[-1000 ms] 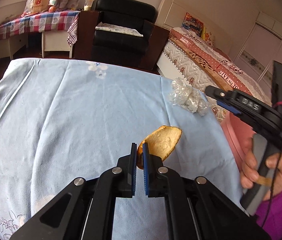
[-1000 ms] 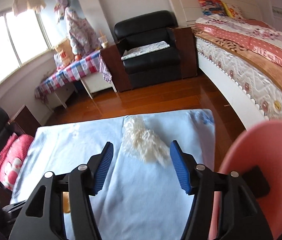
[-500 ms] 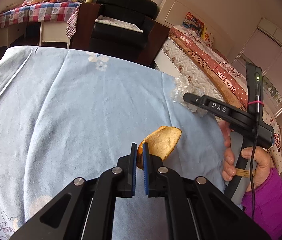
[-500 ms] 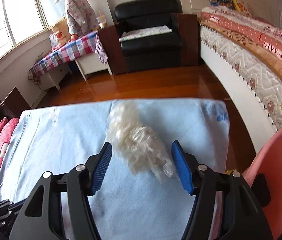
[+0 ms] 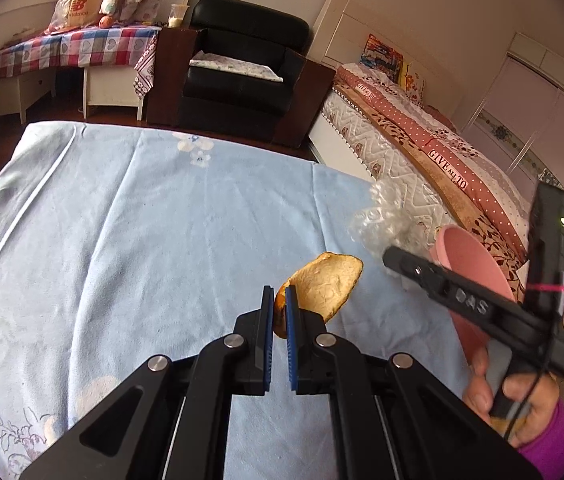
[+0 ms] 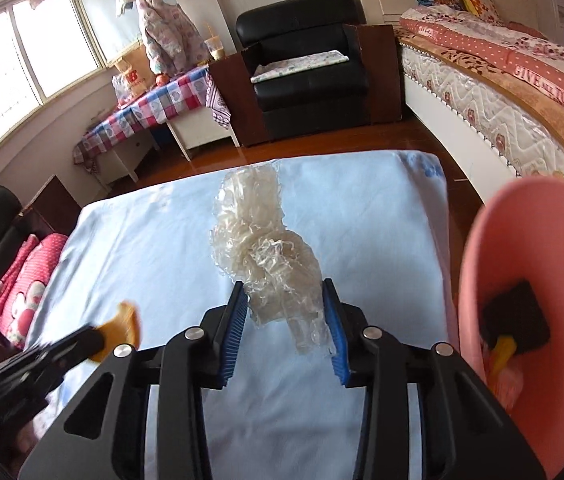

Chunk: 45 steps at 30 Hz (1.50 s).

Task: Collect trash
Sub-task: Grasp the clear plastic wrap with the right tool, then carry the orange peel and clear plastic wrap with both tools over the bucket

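Observation:
My left gripper (image 5: 279,300) is shut on an orange peel (image 5: 327,283) and holds it above the blue tablecloth (image 5: 142,240). The peel also shows in the right wrist view (image 6: 122,330). My right gripper (image 6: 286,300) is closed around a crumpled clear plastic wrap (image 6: 270,252), its blue pads touching the wrap's near end; the wrap hangs lifted above the cloth. The wrap also shows in the left wrist view (image 5: 385,224). A pink trash bin (image 6: 529,320) stands off the table's right edge, with trash inside.
The table is covered by the blue cloth (image 6: 361,220). A black armchair (image 5: 242,64) and a bed (image 5: 441,148) stand beyond it. A chair with a pink cushion (image 6: 22,280) is at the left. The pink bin also shows in the left wrist view (image 5: 469,264).
My right gripper closed from wide open onto the plastic wrap and lifted it off the cloth. My left gripper kept hold of the peel.

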{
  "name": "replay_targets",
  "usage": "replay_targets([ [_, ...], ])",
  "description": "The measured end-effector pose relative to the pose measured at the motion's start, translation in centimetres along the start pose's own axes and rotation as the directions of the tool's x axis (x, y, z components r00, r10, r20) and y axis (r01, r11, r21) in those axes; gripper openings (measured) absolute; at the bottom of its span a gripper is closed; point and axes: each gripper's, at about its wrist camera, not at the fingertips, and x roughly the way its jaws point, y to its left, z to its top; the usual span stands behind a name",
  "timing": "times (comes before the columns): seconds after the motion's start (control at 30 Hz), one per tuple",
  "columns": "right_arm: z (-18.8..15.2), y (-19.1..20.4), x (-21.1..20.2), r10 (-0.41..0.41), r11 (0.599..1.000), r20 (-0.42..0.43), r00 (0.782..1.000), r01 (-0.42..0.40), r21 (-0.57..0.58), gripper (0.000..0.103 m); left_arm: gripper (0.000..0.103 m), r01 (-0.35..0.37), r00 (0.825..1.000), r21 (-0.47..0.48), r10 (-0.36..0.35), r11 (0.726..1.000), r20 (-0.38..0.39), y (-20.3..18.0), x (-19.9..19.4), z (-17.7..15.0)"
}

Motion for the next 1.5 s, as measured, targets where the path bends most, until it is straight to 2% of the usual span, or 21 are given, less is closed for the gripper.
replay_targets([
  [0.2, -3.1, -0.2, -4.0, 0.014, 0.997, 0.026, 1.0, -0.016, 0.075, 0.038, 0.005, -0.016, 1.0, 0.018, 0.015, 1.0, 0.018, -1.6, -1.8, -0.5],
  [0.57, -7.7, -0.1, -8.7, -0.008, 0.997, 0.035, 0.999, 0.005, 0.081, 0.038, 0.005, -0.039, 0.999, 0.083, 0.036, 0.996, 0.037, -5.7, -4.4, -2.6],
  [0.97, -9.3, -0.3, -13.2, -0.021, 0.997, 0.111, 0.994, 0.013, 0.075, 0.038, 0.005, -0.068, 0.996, 0.153, 0.058, 0.986, 0.064, -9.3, -6.5, -4.7],
  [1.5, -10.5, -2.0, -16.1, -0.068, 0.994, 0.164, 0.984, 0.054, 0.091, 0.038, 0.005, -0.063, 0.997, 0.21, 0.055, 0.976, 0.046, -12.8, -5.7, -6.1],
])
